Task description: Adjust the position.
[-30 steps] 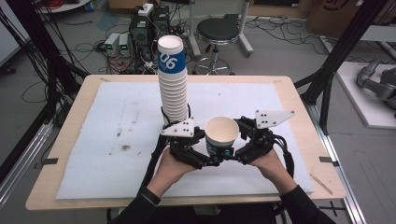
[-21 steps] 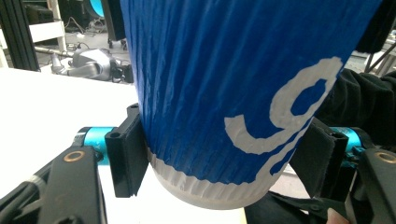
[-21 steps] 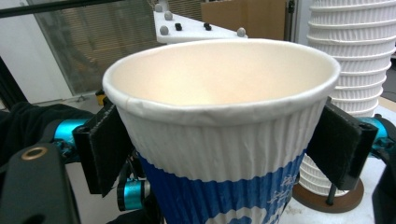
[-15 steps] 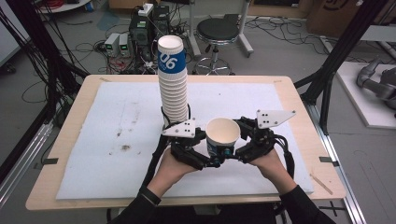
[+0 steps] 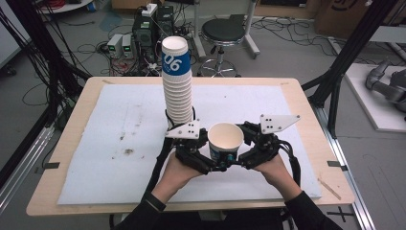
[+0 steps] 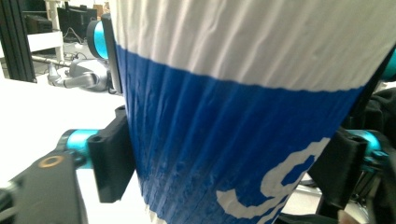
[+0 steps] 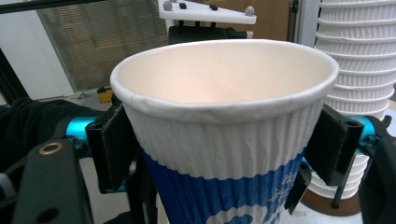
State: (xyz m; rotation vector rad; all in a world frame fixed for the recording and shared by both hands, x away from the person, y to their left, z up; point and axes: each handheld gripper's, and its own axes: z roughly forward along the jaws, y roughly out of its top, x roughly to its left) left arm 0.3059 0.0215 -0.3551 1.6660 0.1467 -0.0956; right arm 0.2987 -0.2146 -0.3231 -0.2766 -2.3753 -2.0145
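A wooden counter (image 5: 297,96) under a white mat (image 5: 110,139) stands in a workshop with cables and a black stool (image 5: 229,31) behind it. At the near edge, a person's hands hold two tools either side of a single paper cup (image 5: 226,143), white above a blue band, upright and empty inside. The left tool (image 5: 207,164) has the cup's lower blue part between its jaws; its jaws have just been opening, and whether the pads still press I cannot tell. The right tool (image 5: 239,163) has been closing its jaws, which now press on the cup's ribbed wall just under the rim. Just beyond, left of the cup, a tall stack of cups (image 5: 177,81) stands on the mat.
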